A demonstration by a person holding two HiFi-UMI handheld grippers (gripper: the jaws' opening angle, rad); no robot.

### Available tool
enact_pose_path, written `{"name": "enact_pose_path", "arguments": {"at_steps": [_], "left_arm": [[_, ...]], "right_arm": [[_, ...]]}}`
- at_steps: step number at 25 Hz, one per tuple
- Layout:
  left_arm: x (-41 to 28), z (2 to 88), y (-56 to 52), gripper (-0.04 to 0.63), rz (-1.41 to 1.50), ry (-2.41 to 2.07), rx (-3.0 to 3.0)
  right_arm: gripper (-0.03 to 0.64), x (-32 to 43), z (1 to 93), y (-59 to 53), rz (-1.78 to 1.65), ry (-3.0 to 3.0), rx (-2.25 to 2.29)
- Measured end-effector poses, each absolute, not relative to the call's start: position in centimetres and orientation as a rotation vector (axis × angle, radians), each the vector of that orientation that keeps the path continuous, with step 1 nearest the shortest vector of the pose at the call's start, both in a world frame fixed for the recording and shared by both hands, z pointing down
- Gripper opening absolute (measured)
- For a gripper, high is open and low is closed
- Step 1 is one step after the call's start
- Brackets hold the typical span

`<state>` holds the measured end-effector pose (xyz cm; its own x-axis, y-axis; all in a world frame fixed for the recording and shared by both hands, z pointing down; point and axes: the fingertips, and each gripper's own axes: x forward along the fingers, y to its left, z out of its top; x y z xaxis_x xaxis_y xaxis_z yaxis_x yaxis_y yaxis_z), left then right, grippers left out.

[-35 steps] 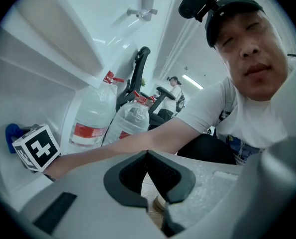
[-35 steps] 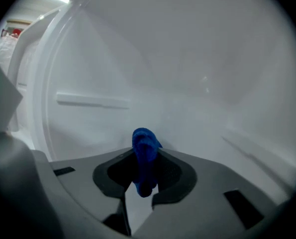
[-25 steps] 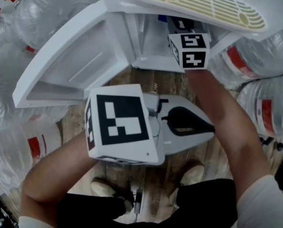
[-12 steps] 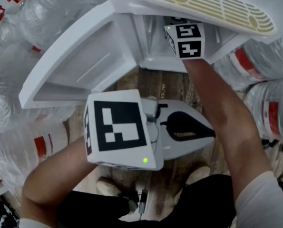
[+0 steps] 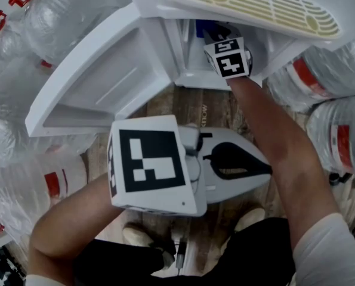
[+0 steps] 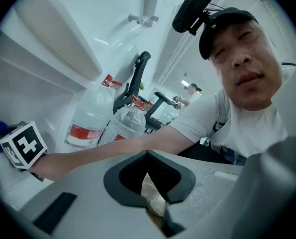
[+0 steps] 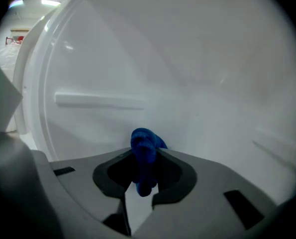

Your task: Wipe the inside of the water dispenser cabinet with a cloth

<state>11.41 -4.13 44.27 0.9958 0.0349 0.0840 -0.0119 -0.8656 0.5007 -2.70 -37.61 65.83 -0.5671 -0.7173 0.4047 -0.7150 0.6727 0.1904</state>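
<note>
On wooden floor [image 5: 189, 109], water bottles [image 5: 338, 136] flank open cabinet [image 5: 194, 79].

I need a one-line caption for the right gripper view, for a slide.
Right gripper shut on a blue cloth, facing the white inner wall of the water dispenser cabinet.

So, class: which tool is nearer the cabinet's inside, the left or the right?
Right. The right tool, shut on the blue cloth, reaches inside the cabinet; the left tool, shut and empty, hangs outside over the wooden floor.
</note>
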Motion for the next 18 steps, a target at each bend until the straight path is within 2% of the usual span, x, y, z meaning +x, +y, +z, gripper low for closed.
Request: {"name": "enact_pose_path", "arguments": {"at_steps": [11,18], "left_arm": [[11.9,43.8,-4.3,0.002,0.082,0.011,2.591],[11.3,44.2,-4.1,0.002,0.096,-0.018,2.566]], "right_arm": [[0.083,-2.4,63.5,-37.4,-0.058,-2.489,1.128],[0.083,-4.5,65.9,-37.2,-0.072,-2.499,1.001]]}}
